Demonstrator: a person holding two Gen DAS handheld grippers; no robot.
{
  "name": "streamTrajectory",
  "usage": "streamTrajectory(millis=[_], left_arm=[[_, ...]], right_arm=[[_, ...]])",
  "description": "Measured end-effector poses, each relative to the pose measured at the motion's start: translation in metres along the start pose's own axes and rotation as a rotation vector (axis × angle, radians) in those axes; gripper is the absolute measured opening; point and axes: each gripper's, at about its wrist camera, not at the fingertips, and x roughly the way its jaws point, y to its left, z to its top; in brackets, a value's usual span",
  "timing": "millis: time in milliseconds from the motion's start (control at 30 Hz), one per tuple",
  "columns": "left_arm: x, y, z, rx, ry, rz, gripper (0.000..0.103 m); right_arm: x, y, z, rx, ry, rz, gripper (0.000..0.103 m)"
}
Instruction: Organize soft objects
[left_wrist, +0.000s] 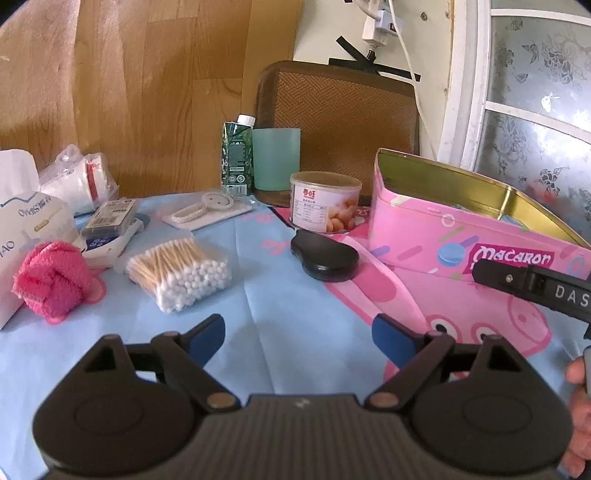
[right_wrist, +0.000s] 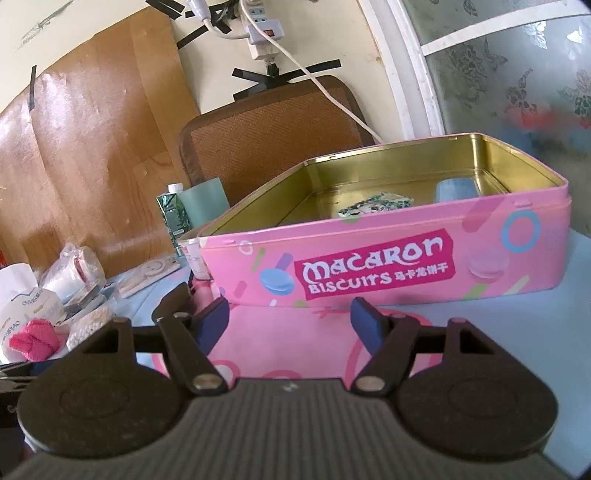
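Pink and blue cartoon-printed cloth (left_wrist: 280, 295) covers the table, and both grippers hang over its near edge with nothing between their blue pads. The left gripper (left_wrist: 298, 334) has its jaws spread wide over bare cloth. The right gripper (right_wrist: 290, 317) also stands with jaws apart, pointing at the front wall of the pink biscuit tin (right_wrist: 388, 262), which sits just beyond it.

The tin is open, its gold inside showing. In it lie a small patterned packet (right_wrist: 373, 206) near the middle and a pale blue soft roll (right_wrist: 456, 190) toward the right, against the front wall.

At the left of the table, in the left wrist view, a bright pink knotted cloth ball (left_wrist: 51, 282) rests against a white tissue pack (left_wrist: 26, 221). Just to its right is a clear bag of cotton swabs (left_wrist: 179, 273). Behind these lie a wrapped white bundle with a red stripe (left_wrist: 79, 181), a small dark flat box (left_wrist: 109, 218) and a card with a smiley-face item (left_wrist: 208, 210).

Farther back stand a green drink carton (left_wrist: 238, 155) and a pale green cup (left_wrist: 276, 158), touching or nearly so. A small round can (left_wrist: 325, 201) stands just left of the tin, and a black pear-shaped case (left_wrist: 325, 254) lies in front of the can. A brown woven chair back (left_wrist: 343, 122) rises behind the table.
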Motion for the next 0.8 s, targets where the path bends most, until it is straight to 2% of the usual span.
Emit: streamTrajectory(millis=[567,700,800], left_arm=[[0.000,0.001,0.000,-0.008,0.010,0.028,0.091],[0.000,0.011,0.002,-0.060,0.022,0.027,0.091],[-0.003,0.023,0.004,-0.064,0.007,0.097,0.091]], right_arm=[[-0.001,0.001,-0.001,-0.004,0.004,0.015,0.075],[0.000,0.004,-0.001,-0.026,0.016,0.029,0.075],[0.002,0.010,-0.002,-0.068,0.038,0.061,0.075]])
